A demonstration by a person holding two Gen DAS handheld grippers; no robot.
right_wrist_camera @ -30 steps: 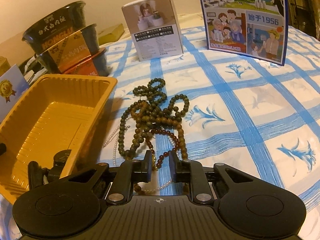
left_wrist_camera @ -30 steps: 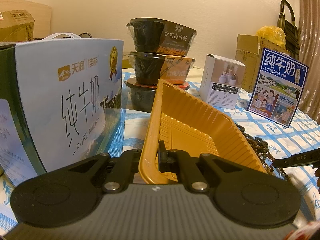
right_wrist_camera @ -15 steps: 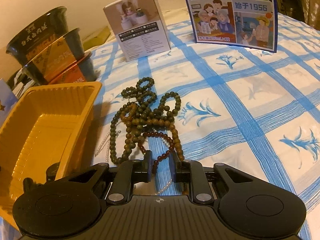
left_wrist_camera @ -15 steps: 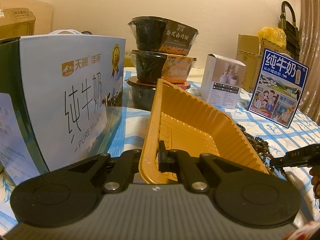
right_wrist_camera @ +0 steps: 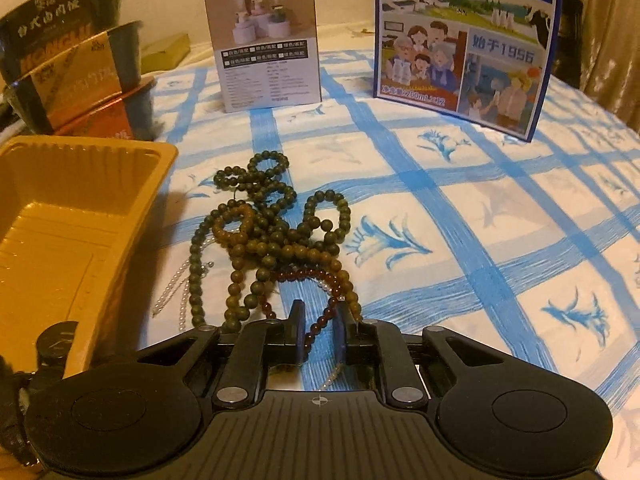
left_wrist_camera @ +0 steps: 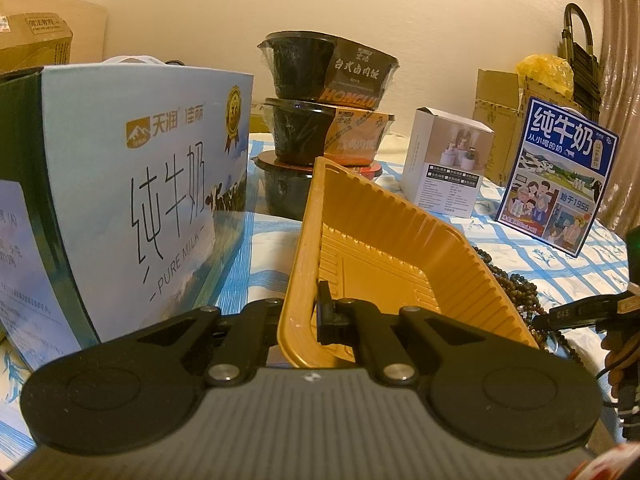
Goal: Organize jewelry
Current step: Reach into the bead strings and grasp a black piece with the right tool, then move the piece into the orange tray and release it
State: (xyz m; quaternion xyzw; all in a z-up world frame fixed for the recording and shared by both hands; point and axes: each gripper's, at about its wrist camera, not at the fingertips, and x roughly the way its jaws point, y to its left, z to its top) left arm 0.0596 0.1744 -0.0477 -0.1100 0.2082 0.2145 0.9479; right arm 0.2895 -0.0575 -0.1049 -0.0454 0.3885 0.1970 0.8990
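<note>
Right claw (right_wrist_camera: 319, 330): jaws have just been closing, narrow gap left, a dark red bead strand (right_wrist_camera: 320, 322) between the pads; whether the pads press on it I cannot tell. Rest of the tangled pile of green-brown wooden bead necklaces (right_wrist_camera: 272, 232) lies at 12 o'clock of the claw on the blue-checked tabletop cloth (right_wrist_camera: 460, 220). Left claw (left_wrist_camera: 308, 312) clamped on the near rim of the yellow ribbed plastic tray (left_wrist_camera: 384, 248), at 9 o'clock of the beads. Step in hand: picking the first strand. Next, probably: finish closing, lift clear of the tangle, carry over the tray.
</note>
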